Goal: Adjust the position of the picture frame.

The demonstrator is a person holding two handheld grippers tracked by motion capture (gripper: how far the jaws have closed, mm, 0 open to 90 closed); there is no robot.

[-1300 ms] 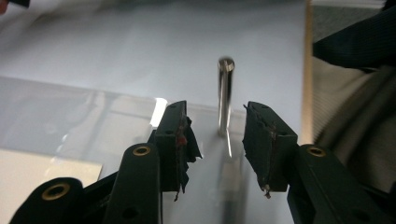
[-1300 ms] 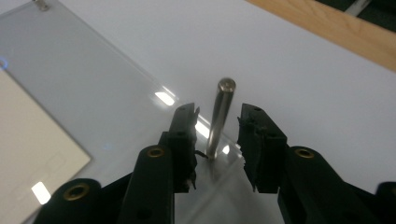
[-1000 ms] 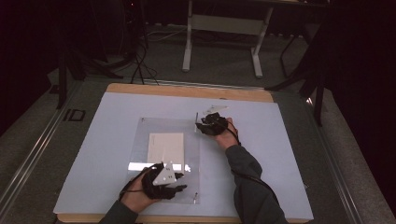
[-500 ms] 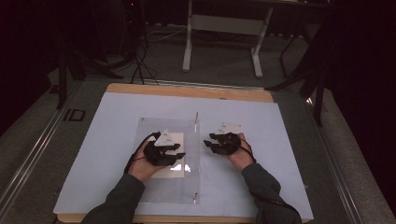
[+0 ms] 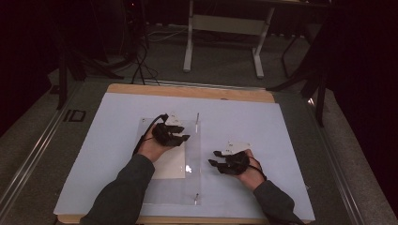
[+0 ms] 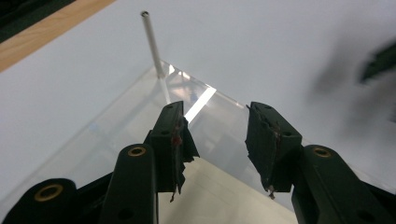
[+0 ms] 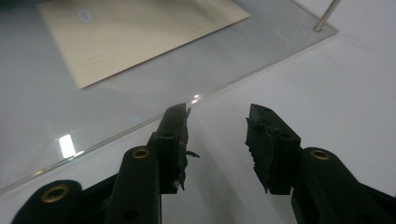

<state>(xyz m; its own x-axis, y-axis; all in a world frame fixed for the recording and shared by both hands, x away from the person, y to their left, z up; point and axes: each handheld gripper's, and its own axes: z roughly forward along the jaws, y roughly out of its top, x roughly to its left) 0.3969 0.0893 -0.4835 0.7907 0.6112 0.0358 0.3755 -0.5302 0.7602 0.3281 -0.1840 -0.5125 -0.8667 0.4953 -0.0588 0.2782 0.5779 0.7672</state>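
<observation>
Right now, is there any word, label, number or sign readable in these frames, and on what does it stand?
"ID": a dark mark on the floor left of the table; reading unsure.
Faint print on the paper sheet under the clear plate: too small to read.
Nothing else readable.

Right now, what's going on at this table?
A person works with tongs in each hand over a clear acrylic sheet that covers a cream paper card on the white table. The left tongs hover above the sheet, the right tongs just beside its edge. Both have just been opening, with nothing between them.
</observation>
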